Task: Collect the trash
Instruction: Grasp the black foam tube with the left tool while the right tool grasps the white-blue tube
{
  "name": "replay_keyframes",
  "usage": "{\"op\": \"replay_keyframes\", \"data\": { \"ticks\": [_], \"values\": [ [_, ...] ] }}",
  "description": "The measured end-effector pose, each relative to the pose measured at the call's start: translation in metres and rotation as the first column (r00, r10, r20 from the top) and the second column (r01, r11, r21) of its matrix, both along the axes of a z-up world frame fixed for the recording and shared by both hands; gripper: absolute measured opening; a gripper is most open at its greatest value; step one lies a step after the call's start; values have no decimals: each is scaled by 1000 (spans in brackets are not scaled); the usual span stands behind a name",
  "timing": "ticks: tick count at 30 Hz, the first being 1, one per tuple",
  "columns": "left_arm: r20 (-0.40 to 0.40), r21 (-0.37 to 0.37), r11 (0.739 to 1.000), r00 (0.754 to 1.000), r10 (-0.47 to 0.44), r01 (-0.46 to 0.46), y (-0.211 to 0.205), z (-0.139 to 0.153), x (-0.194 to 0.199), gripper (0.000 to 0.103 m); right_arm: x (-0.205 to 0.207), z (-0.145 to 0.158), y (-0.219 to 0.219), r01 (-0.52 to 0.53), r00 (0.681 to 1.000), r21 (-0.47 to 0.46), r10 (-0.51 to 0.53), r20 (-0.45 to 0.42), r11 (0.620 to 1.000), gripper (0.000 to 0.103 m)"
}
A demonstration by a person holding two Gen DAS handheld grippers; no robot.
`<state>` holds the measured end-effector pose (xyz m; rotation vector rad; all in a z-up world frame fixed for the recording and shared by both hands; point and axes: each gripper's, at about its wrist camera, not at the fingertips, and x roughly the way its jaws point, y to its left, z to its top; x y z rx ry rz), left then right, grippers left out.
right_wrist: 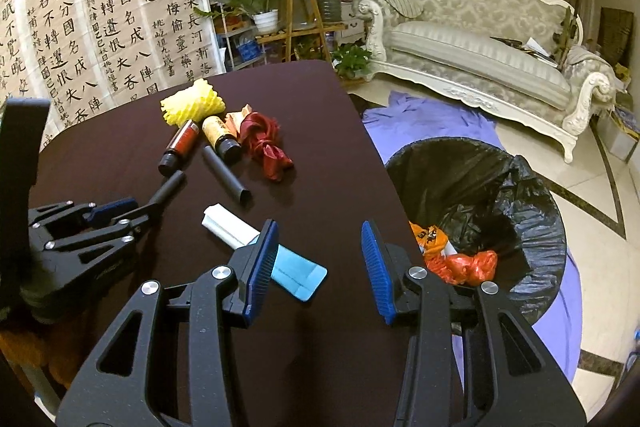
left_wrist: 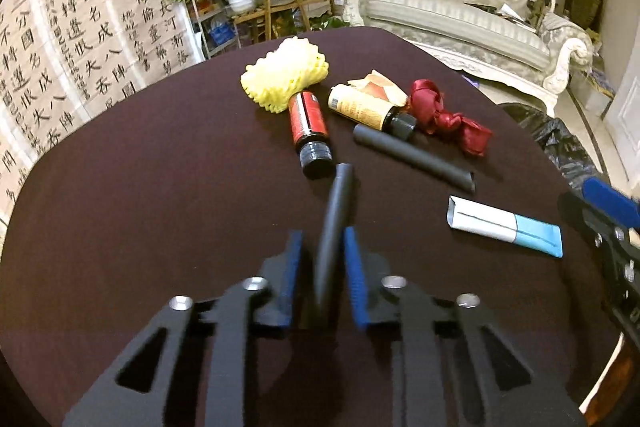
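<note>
My left gripper (left_wrist: 322,251) is closed around a black tube (left_wrist: 334,223), which stands between its blue pads and points away; it also shows in the right wrist view (right_wrist: 166,189). My right gripper (right_wrist: 320,251) is open and empty, above the table's right edge, its left finger over a white and blue tube (right_wrist: 240,233). On the dark table (left_wrist: 160,187) lie a second black tube (left_wrist: 414,157), a red-label bottle (left_wrist: 309,129), a yellow-label bottle (left_wrist: 370,111), a red ribbon (left_wrist: 444,115), yellow foam netting (left_wrist: 286,75) and crumpled paper (left_wrist: 380,85).
A bin with a black bag (right_wrist: 484,211) stands on the floor right of the table, with orange and red wrappers (right_wrist: 452,251) inside. A purple cloth (right_wrist: 432,117) lies on the floor. A sofa (right_wrist: 488,39) and plant stands are behind.
</note>
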<state>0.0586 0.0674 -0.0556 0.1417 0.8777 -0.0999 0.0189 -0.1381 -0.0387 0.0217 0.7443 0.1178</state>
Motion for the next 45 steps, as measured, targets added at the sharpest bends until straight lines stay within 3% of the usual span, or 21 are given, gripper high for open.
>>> {"op": "replay_keyframes", "data": {
  "ticks": [9, 19, 25, 28, 35, 42, 45],
  "values": [
    [-1, -33, 999, 1000, 16, -16, 12, 2, -11, 14, 9, -13, 2, 28, 997, -59, -32, -67, 998, 42],
    [9, -37, 998, 999, 49, -49, 30, 5, -18, 14, -4, -8, 19, -38, 997, -48, 35, -61, 998, 42],
    [13, -40, 997, 997, 72, -71, 37, 6, -20, 14, -1, -11, 38, -137, 987, -61, 131, -89, 989, 43],
    [14, -40, 996, 997, 75, -75, 39, 6, -22, 14, 0, -18, 49, -169, 981, -95, 158, -109, 981, 55],
    [8, -48, 996, 997, 79, -78, 42, 4, -22, 14, 11, -19, 54, -166, 981, -95, 154, -117, 982, 55],
    [8, -52, 996, 997, 77, -77, 42, 4, -21, 14, 13, -19, 64, -208, 973, -107, 195, -125, 972, 19],
    [11, -54, 996, 997, 72, -71, 41, 4, -19, 14, 11, -18, 66, -211, 973, -119, 197, -121, 970, 17]
  ]
}}
